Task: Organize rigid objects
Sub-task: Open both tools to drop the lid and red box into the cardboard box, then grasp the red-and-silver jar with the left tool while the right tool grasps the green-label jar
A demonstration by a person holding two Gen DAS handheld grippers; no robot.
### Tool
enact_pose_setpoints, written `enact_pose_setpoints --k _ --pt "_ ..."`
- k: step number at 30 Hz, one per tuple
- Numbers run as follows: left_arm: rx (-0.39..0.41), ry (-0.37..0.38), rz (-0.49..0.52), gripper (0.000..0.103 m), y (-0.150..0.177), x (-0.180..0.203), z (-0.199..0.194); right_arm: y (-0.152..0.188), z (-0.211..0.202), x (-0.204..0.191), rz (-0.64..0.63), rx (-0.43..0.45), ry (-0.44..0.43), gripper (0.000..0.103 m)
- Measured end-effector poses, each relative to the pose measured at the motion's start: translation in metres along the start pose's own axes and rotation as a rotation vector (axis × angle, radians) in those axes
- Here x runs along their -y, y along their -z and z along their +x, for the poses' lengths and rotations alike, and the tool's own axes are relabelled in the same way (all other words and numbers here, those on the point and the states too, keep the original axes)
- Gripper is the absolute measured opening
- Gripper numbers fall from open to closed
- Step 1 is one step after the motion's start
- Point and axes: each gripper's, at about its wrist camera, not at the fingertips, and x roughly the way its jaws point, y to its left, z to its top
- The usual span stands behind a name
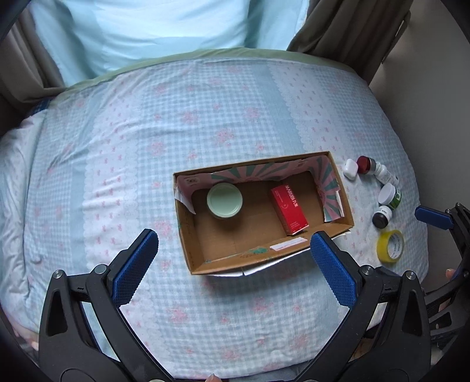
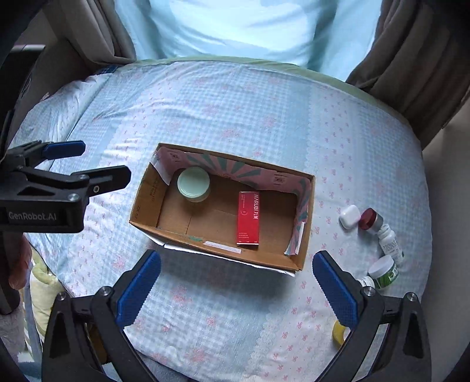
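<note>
Two grippers, jaws wide, both empty.
Left gripper (image 1: 234,249) and right gripper (image 2: 236,270) hover near box (image 1: 343,202); jar (image 1: 224,200) and carton (image 1: 289,209) inside, bottles (image 1: 384,176) and tape (image 1: 390,246) beside it.

This is a home bedroom. The work surface is a bed (image 1: 205,123) covered by a quilted blue gingham sheet printed with pink bows, a green edge showing at its far side. Brown curtains (image 2: 417,58) hang on both sides, and pale blue fabric (image 1: 152,26) behind the bed is probably a sheer curtain over a window, though the fisheye blurs it.
</note>
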Motion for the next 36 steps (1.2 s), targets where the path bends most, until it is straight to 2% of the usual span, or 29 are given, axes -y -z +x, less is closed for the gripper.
enact_pose_setpoints --k 4,9,18,25,28,32,36 --pt "0.007 0.023 0.008 0.103 0.012 0.02 -0.017 0.023 -0.021 0.026 0.106 0.012 0.03 0.103" --pt "0.022 0.06 0.06 0.103 0.014 0.063 -0.028 0.057 -0.048 0.08 0.279 0.03 0.082 0.103" --pt "0.034 0.135 0.327 0.103 -0.021 0.171 -0.006 0.102 -0.058 0.178 0.514 0.017 0.203 0.103" --pt "0.004 0.141 0.519 0.103 -0.06 0.254 0.047 0.111 -0.038 0.237 0.656 0.01 0.221 0.103" --pt "-0.04 0.165 0.577 0.103 -0.076 0.283 0.08 0.112 -0.02 0.26 0.713 0.003 0.234 0.103" --pt "-0.094 0.18 0.599 0.103 -0.092 0.314 0.133 0.111 0.013 0.288 0.765 -0.011 0.231 0.103" --pt "-0.158 0.184 0.563 0.103 -0.102 0.336 0.184 0.11 0.051 0.308 0.789 -0.029 0.244 0.103"
